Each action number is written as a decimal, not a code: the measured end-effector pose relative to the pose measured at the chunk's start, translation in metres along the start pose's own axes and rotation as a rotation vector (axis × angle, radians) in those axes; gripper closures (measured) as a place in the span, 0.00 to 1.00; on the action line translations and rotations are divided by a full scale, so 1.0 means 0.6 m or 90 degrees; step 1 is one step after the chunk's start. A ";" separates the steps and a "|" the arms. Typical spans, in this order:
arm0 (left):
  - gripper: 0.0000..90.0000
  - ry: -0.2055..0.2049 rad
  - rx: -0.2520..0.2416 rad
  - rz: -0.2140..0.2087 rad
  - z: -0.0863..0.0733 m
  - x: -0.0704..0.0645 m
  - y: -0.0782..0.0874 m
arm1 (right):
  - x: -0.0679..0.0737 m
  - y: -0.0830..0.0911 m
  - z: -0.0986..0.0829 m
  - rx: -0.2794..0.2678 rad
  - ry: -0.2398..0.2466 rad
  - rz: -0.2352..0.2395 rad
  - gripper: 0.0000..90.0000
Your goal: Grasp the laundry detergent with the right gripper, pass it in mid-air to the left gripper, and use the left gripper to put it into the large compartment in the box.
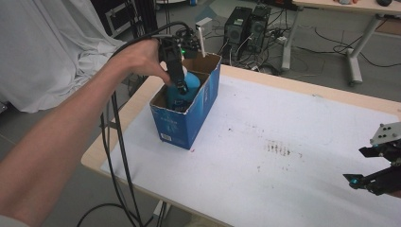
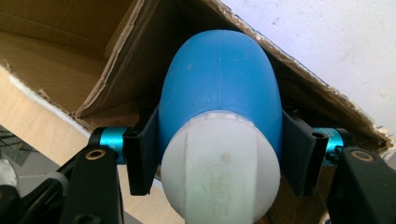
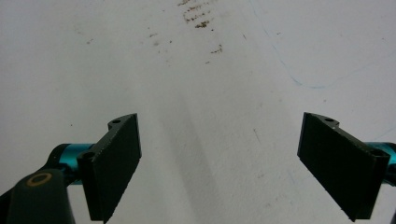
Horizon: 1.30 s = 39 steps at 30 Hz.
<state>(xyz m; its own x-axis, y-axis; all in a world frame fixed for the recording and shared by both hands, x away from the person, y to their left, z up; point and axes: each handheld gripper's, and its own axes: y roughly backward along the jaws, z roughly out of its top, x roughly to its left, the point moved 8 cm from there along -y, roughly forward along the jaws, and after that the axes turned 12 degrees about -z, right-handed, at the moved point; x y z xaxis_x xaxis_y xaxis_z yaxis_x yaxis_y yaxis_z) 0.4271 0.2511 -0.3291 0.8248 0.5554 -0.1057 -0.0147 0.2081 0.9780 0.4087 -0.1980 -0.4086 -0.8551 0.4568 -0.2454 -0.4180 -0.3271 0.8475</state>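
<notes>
Item: blue bottle [image 2: 219,79] with a white cap [image 2: 220,168], and the blue cardboard box [image 1: 182,124] we are working it in.

Location: the box is standing near the far left corner of the table [image 1: 293,156], its open top facing up. The bottle is sitting inside the box, roughly upright, its blue shoulder [image 1: 189,85] just showing at the box's rim in the high view.

Left gripper [image 1: 179,87]: we are reaching it down into the box from above. In the left gripper view its jaws are pressing on the bottle from both sides just below the cap, so we are holding the bottle by its shoulder. The bottle's long axis is running along the jaws' own line, cap toward the camera, body pointing away toward the box floor.

Right gripper [image 1: 378,165]: we are keeping it at the near right edge of the table, well apart from the box. Its jaws are standing wide apart over the bare white cover [image 3: 201,70], with nothing between them.

Governing relation: the bottle is lying straight along the left jaws, with the cardboard walls [image 2: 116,70] close around it. We judge any coming move must run along that axis, up or down, and falls to the left hand, the nearer one.
</notes>
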 end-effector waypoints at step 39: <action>0.42 -0.077 0.017 -0.001 -0.014 0.001 -0.042 | 0.006 -0.003 -0.007 0.005 -0.001 -0.002 0.14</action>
<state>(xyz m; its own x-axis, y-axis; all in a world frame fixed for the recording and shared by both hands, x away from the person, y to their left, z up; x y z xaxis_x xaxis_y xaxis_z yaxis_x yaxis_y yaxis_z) 0.4232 0.2531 -0.3554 0.8869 0.4537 -0.0865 0.0006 0.1861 0.9825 0.4050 -0.1990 -0.4131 -0.8532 0.4595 -0.2467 -0.4177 -0.3190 0.8507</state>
